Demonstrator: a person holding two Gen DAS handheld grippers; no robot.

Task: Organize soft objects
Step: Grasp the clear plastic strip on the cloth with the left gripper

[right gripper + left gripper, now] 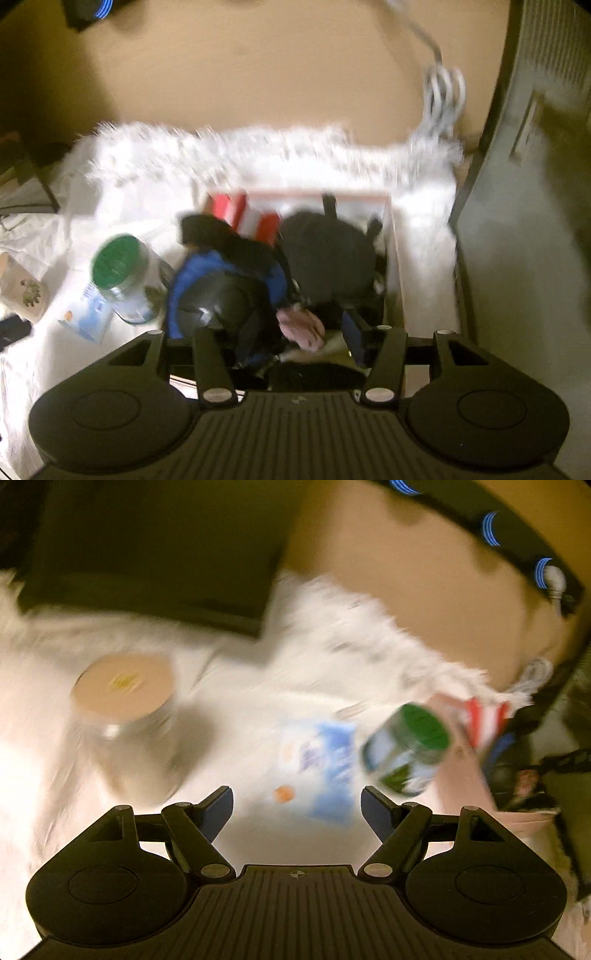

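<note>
- The left gripper (297, 803) is seen with its jaws spread wide apart and nothing between them, above a white cloth (243, 686).
- The right gripper (286, 334) is likewise parted, poised over a pale bin (393, 236).
- The soft objects (229, 295) (dark, blue and pink fabrics) are piled inside that bin, to the right of a green-lidded jar (125, 280).
</note>
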